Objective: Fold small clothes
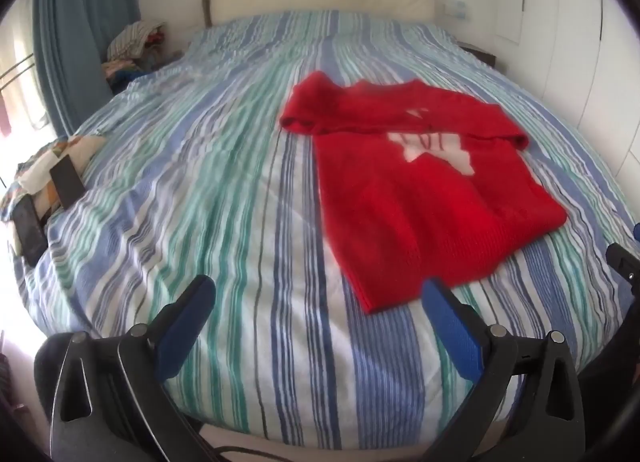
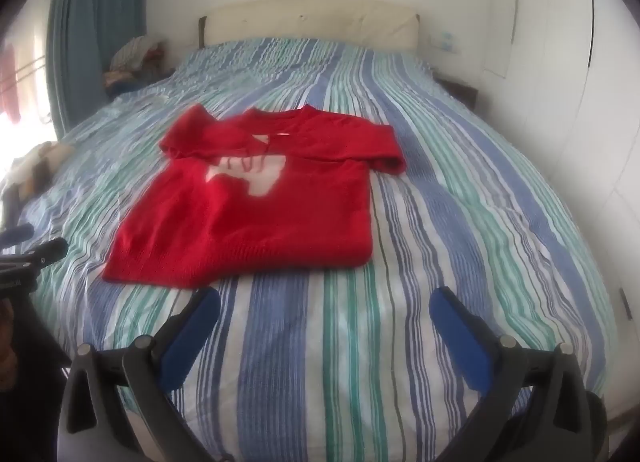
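A small red knitted sweater (image 1: 424,198) with a white motif on its chest lies flat on the striped bedcover (image 1: 240,190), both sleeves folded across its top. It also shows in the right wrist view (image 2: 248,206). My left gripper (image 1: 320,294) is open and empty, hovering over the bed's near end, its right finger just below the sweater's hem. My right gripper (image 2: 326,302) is open and empty, a little in front of the hem and to its right. The right gripper's tip shows at the left wrist view's right edge (image 1: 622,262).
The striped bedcover (image 2: 460,222) runs to a cream headboard (image 2: 312,20). A patterned cloth with dark phone-like items (image 1: 48,182) lies at the bed's left edge. A clothes pile (image 1: 132,46) sits by the blue curtain (image 1: 76,34). White wardrobes (image 2: 580,82) stand at right.
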The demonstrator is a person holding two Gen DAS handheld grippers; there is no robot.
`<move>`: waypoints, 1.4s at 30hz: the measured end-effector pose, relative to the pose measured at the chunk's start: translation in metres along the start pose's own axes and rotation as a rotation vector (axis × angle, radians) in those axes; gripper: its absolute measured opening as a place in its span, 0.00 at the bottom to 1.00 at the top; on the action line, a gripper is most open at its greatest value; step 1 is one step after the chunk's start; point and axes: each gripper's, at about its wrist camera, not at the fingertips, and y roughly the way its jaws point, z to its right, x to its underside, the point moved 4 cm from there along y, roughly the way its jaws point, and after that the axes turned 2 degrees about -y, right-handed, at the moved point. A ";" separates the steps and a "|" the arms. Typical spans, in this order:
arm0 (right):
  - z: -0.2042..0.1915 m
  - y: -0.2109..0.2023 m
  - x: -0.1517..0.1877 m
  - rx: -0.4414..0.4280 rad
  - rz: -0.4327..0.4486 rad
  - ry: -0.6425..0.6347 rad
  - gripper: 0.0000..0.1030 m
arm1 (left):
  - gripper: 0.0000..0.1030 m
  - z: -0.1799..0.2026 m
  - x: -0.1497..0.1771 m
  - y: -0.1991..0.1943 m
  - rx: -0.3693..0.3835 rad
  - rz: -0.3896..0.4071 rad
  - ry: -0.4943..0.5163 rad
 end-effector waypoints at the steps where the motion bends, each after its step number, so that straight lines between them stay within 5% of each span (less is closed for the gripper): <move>1: -0.001 -0.001 -0.001 0.001 0.002 0.000 1.00 | 1.00 -0.001 0.000 0.000 -0.001 0.001 0.000; 42: -0.009 0.011 0.001 0.007 -0.032 0.025 1.00 | 1.00 0.006 0.005 0.002 0.035 -0.025 0.006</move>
